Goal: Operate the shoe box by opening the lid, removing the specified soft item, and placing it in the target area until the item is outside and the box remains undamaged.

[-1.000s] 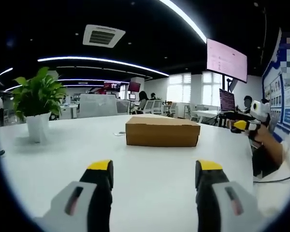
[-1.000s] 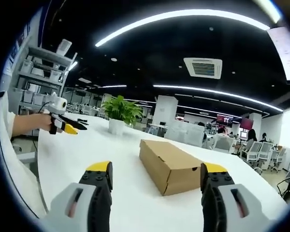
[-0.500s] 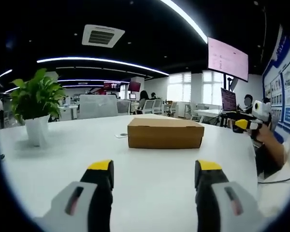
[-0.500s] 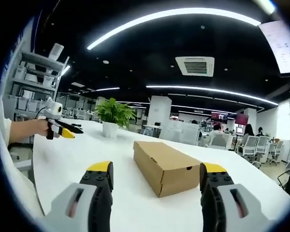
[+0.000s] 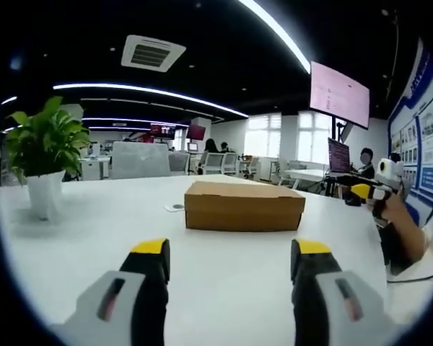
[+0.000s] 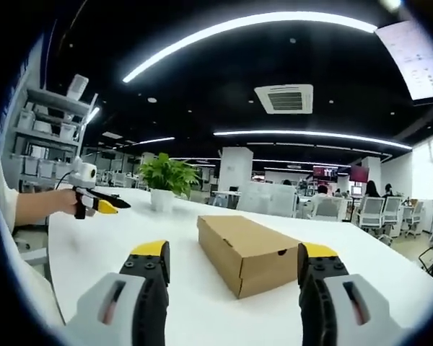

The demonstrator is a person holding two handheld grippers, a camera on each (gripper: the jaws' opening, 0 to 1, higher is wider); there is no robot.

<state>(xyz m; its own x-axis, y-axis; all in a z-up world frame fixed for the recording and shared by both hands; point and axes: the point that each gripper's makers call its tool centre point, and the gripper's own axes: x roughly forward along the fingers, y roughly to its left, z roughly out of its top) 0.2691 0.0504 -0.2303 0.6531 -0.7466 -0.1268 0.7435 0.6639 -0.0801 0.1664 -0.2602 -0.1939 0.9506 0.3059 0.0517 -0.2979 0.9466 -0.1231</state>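
The closed shoe box [image 5: 244,206] is seen on the white counter [image 5: 224,267], beyond both spread tools [image 5: 231,254] [image 6: 232,256], nothing gripped.

The left gripper view looks low across the white surface [image 5: 94,231], facing the long side of the cardboard box [image 5: 244,207], which lies ahead, apart from its jaws; the right gripper view looks from another side, facing a corner of the same box [image 6: 249,252], somewhat nearer; both share the box, the surface and the potted plant [image 5: 43,155]; each also catches the other gripper: the right gripper [image 5: 361,191] at the right edge, the left gripper [image 6: 101,205] at the left.
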